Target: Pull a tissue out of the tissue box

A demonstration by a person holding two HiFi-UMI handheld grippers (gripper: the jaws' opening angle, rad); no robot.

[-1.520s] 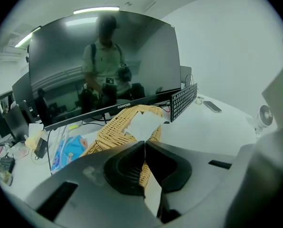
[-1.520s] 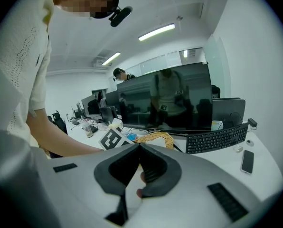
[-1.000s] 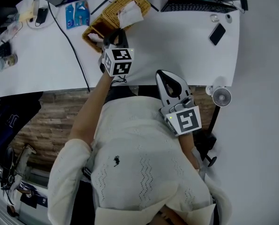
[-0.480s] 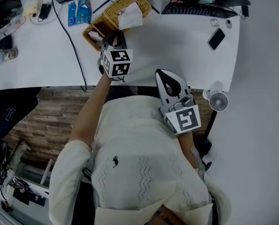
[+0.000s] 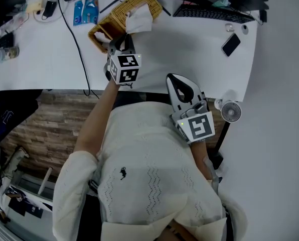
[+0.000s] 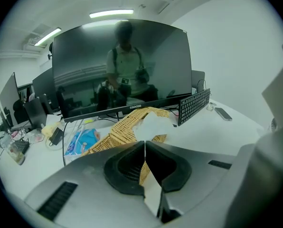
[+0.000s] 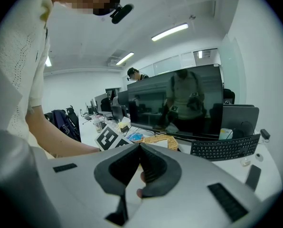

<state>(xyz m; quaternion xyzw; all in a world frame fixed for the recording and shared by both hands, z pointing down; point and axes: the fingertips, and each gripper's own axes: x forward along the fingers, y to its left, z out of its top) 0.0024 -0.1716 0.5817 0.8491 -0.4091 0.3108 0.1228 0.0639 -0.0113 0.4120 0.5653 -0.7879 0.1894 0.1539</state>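
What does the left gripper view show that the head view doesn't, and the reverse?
Only the left gripper view: the left gripper with jaws pressed together, the monitor screen face, and ceiling lights. Only the head view: the right gripper held by the person's white top, and a small fan. Both: the wicker tissue box with its tissue sticking up, the keyboard and the phone.

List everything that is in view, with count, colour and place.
desk: one, white, across the top
tissue box: one, tan wicker, on the desk
tissue: one, white, sticking out of the box
packets: two, blue, left of the box
keyboard: one, black, far right
phone: one, black, desk's right
fan: one, white, off the desk's corner
left gripper: one, grey, jaws together, by the box
right gripper: one, grey, jaws together, near the desk's front edge
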